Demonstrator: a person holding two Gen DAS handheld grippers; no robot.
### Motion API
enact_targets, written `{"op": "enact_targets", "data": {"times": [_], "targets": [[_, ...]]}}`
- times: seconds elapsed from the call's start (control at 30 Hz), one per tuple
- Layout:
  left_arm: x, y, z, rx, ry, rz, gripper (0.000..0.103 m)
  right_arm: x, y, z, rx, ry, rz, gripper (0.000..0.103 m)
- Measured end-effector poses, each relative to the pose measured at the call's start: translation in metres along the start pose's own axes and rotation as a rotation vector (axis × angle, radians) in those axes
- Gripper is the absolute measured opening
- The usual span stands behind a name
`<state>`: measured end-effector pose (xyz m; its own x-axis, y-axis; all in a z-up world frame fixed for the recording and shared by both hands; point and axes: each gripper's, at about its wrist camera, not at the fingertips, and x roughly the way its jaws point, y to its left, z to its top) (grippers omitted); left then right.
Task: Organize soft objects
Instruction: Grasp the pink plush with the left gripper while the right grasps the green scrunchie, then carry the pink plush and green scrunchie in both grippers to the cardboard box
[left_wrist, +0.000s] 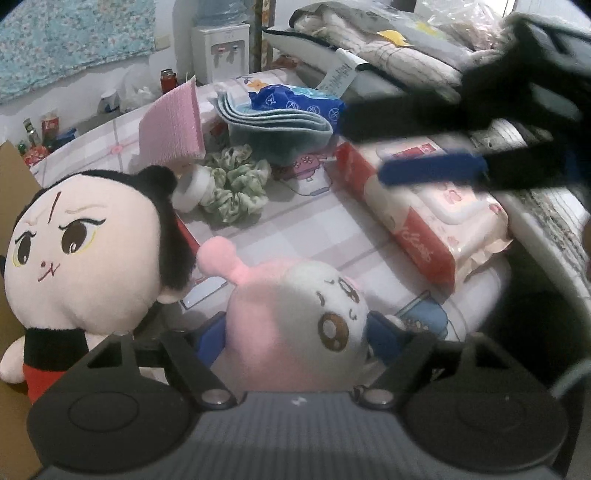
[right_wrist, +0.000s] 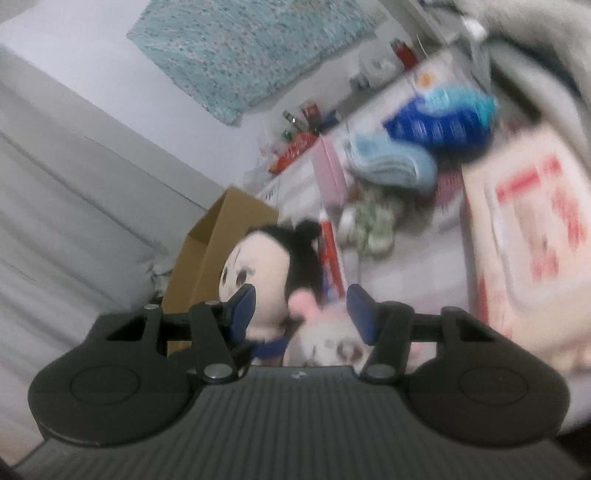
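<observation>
Left gripper (left_wrist: 295, 332) clamps the pink toy (left_wrist: 295, 328); right gripper (right_wrist: 301, 314) hangs wide, doll (left_wrist: 88, 251) at nine o'clock.

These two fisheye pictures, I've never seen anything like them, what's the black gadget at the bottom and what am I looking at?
Each picture comes from a camera mounted on a hand-held gripper, looking along its two blue-padded fingers. The first belongs to the left gripper, shut on a pink and white plush. The second, blurred, is from the right gripper, open and empty; it also shows in the left view. On the checked table are a black-haired doll, a green scrunchie, folded blue cloths and a tissue pack.
</observation>
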<state>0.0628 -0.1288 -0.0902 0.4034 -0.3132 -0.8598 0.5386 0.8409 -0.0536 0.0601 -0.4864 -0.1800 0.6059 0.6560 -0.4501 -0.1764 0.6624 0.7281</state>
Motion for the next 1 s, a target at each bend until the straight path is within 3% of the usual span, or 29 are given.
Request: {"op": "enact_targets", "data": {"times": [0.13,0.3,0.5,0.57,0.6,0.73,1.0], "targets": [[-0.007,0.009,-0.005,-0.009,0.014,-0.012,0.078,0.024,0.003,0.018,-0.091,0.012,-0.082,0.055],[-0.011,0.023,-0.012,-0.029,0.022,-0.001,0.078,0.083,-0.007,0.038,-0.164,0.039,-0.223,0.054],[-0.011,0.034,-0.014,-0.069,0.022,-0.027,0.078,0.141,-0.031,0.045,-0.158,0.091,-0.314,0.039],[-0.011,0.037,-0.014,-0.076,0.018,-0.032,0.078,0.151,-0.038,0.043,-0.149,0.111,-0.316,0.03],[-0.011,0.038,-0.015,-0.081,0.016,-0.034,0.078,0.152,-0.039,0.041,-0.153,0.111,-0.315,0.019],[-0.013,0.038,-0.017,-0.08,-0.002,-0.03,0.077,0.136,-0.035,0.037,-0.156,0.086,-0.301,0.009],[-0.031,0.035,-0.02,-0.075,-0.056,-0.025,0.076,0.042,0.004,0.014,-0.201,-0.063,-0.344,0.008]]}}
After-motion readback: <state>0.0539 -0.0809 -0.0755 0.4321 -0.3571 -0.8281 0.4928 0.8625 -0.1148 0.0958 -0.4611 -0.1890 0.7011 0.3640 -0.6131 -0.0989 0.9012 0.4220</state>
